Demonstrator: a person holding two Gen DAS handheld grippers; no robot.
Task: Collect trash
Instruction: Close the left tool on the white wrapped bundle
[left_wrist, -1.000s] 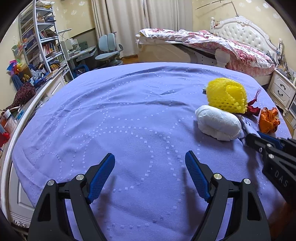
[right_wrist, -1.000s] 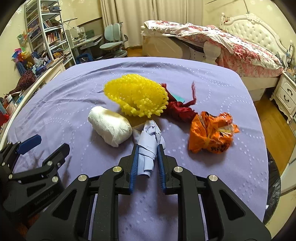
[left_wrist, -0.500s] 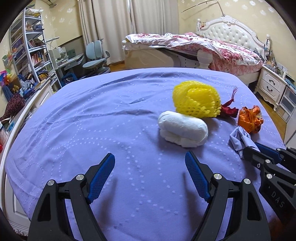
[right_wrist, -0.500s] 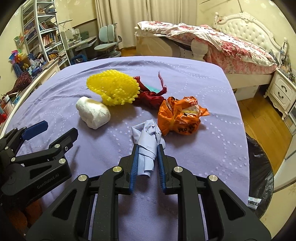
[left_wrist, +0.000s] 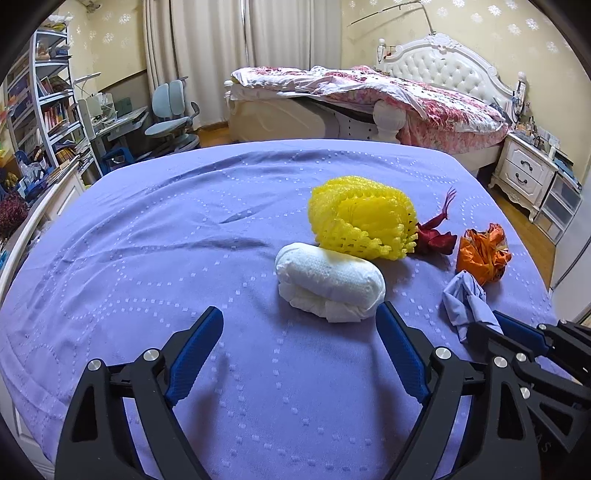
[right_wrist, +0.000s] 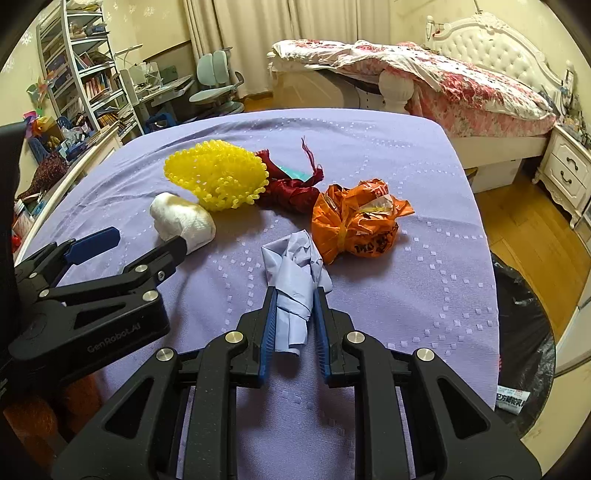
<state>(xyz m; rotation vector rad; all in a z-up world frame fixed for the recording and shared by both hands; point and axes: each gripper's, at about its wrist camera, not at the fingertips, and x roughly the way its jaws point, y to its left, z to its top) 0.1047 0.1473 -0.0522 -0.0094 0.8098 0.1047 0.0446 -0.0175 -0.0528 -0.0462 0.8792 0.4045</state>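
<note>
My right gripper (right_wrist: 293, 299) is shut on a crumpled pale blue paper (right_wrist: 295, 269), which also shows in the left wrist view as the blue paper (left_wrist: 465, 299). My left gripper (left_wrist: 299, 321) has its jaws opening, with nothing between them, just in front of a white wad (left_wrist: 328, 280) on the purple bedspread (left_wrist: 166, 258). Beyond the wad lie a yellow foam net (left_wrist: 362, 225), a dark red scrap (left_wrist: 436, 236) and a crumpled orange bag (left_wrist: 484, 251). In the right wrist view the white wad (right_wrist: 183, 219) touches the left gripper's right fingertip (right_wrist: 173, 245).
A black trash bag (right_wrist: 524, 332) hangs off the bedspread's right edge, over the wooden floor. A second bed (left_wrist: 388, 99) stands behind, a white nightstand (left_wrist: 524, 173) at right, shelves (left_wrist: 44, 118) and a desk chair (left_wrist: 173, 110) at left.
Both grippers have shifted to the right across the bedspread; the right one carried the blue paper away from the white wad. The left gripper's jaws stand a little wider.
</note>
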